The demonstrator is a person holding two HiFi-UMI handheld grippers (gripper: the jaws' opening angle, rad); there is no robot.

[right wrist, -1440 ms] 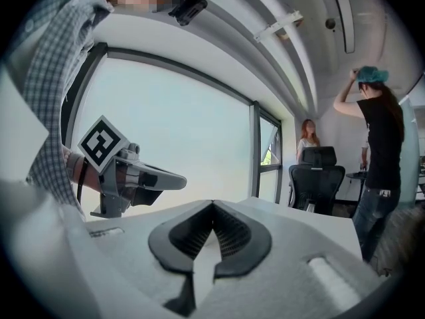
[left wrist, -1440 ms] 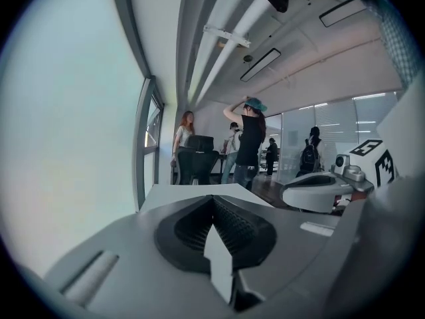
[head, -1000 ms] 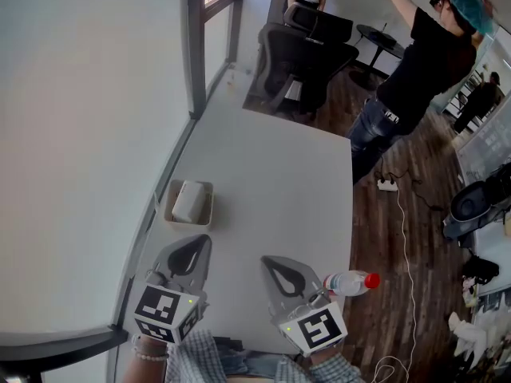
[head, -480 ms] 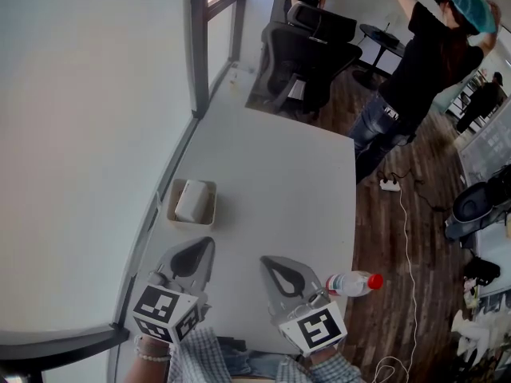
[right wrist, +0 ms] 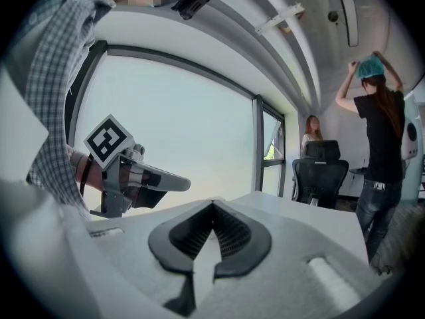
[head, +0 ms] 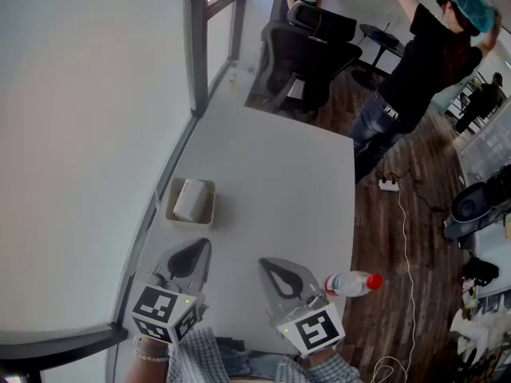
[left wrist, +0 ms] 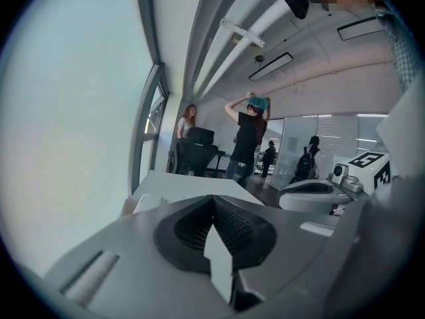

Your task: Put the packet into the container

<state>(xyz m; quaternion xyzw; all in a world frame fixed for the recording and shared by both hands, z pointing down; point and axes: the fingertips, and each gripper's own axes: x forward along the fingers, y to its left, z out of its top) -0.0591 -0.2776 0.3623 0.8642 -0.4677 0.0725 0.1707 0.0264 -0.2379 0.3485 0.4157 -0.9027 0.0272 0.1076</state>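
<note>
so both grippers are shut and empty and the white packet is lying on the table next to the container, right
Not quite: the white packet lies inside the container, not next to it on the table, as the head view shows. The left gripper and the right gripper are shut and empty.

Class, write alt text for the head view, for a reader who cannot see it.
A white packet lies inside a small tan container on a white table. Nearer the camera, the left tool and right tool are shut and empty; a red-capped bottle lies right of them.
</note>
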